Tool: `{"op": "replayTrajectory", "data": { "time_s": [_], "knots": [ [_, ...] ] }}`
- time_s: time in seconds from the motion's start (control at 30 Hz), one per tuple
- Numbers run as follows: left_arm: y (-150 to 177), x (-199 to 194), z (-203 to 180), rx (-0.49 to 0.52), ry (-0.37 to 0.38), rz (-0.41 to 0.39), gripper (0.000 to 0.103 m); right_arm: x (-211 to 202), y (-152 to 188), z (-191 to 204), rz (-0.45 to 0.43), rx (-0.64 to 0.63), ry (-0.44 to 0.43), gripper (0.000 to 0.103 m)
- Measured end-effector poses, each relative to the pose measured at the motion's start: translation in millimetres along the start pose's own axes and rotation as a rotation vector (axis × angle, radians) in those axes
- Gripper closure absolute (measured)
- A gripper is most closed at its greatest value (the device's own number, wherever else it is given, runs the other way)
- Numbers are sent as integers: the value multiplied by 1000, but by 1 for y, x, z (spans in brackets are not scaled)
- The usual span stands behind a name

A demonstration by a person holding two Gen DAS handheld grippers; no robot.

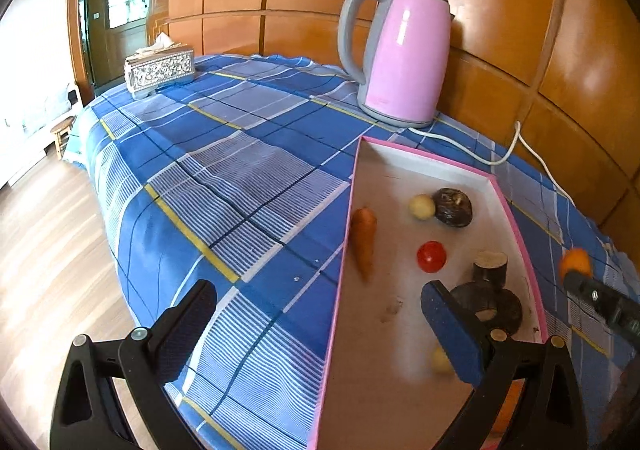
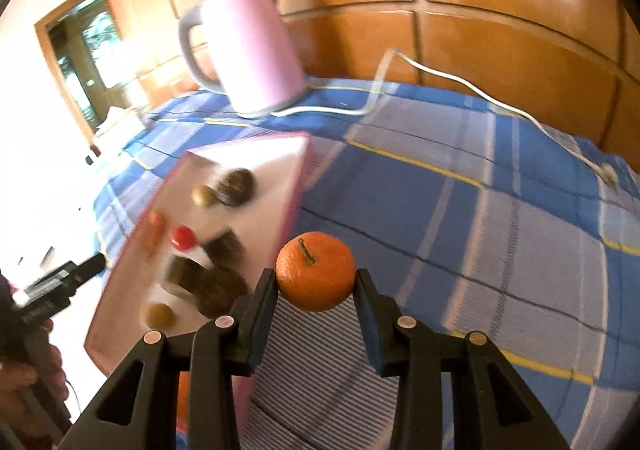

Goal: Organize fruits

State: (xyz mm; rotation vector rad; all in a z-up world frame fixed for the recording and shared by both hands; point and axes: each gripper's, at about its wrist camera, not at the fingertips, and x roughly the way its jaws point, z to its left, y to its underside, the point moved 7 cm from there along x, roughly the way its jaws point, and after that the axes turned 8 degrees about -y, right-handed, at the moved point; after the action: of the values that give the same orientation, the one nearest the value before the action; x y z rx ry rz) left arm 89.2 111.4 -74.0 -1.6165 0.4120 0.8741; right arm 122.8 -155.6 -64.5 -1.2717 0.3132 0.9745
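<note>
Fingers [image 2: 362,290] of the right gripper [image 2: 316,282] clamp the orange [image 2: 315,271] at its sides, lifted over the tablecloth beside the pink tray's [image 2: 294,186] right wall, evidently for placing among the produce inside. Left gripper [image 1: 320,334] straddles the tray's left wall, jaws wide, holding nothing.

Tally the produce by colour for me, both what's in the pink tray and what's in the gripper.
Orange: 2, carrot in the tray, tangerine in the right gripper
Red: 1, tomato
Pale yellow: 2
Dark brown: 3
Total: 8
</note>
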Motion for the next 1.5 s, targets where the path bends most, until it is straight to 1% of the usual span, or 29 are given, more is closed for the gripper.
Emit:
{"op": "replayTrajectory", "data": {
  "time_s": [0.1, 0.17, 0.27, 0.47, 0.57, 0.6, 0.67, 0.7, 0.93, 1.07, 1.13, 1.17, 1.27, 1.33, 1.5],
  "knots": [
    [2, 2, -2, 13, 6, 7, 0, 11, -14, 19, 3, -35, -36, 64],
    [3, 5, -7, 39, 23, 17, 0, 23, -24, 33, 12, -74, -45, 64],
    [4, 5, -11, 55, 30, 18, 0, 44, -32, 45, 40, -99, -48, 64],
    [3, 7, -10, 57, 23, 17, 0, 79, -35, 50, 84, -116, -11, 63],
    [4, 8, -11, 62, 11, 19, 0, 81, -30, 46, 89, -108, -9, 63],
    [5, 8, -11, 63, 10, 20, 0, 80, -28, 45, 88, -103, -11, 63],
    [5, 7, -12, 65, 11, 16, 0, 77, -27, 43, 83, -95, -11, 58],
    [4, 5, -13, 68, 11, 11, 0, 75, -27, 43, 80, -91, -14, 57],
    [7, -4, -24, 90, 27, 3, 0, 53, -21, 46, 40, -73, -12, 57],
    [8, -13, -31, 103, 42, -4, 0, 38, -12, 47, 19, -63, 20, 56],
    [9, -18, -33, 100, 48, -9, 0, 30, -7, 47, 6, -54, 50, 51],
    [9, -21, -34, 102, 47, -16, 0, 26, -5, 47, 0, -50, 59, 50],
    [11, -28, -33, 121, 14, -43, 0, 13, 5, 48, -16, -49, 89, 48],
    [14, -33, -31, 126, -7, -59, 0, 4, 13, 49, -29, -53, 108, 44],
    [16, -40, -27, 98, 16, -63, 0, -13, 26, 46, -63, -8, 142, 44]
  ]
}}
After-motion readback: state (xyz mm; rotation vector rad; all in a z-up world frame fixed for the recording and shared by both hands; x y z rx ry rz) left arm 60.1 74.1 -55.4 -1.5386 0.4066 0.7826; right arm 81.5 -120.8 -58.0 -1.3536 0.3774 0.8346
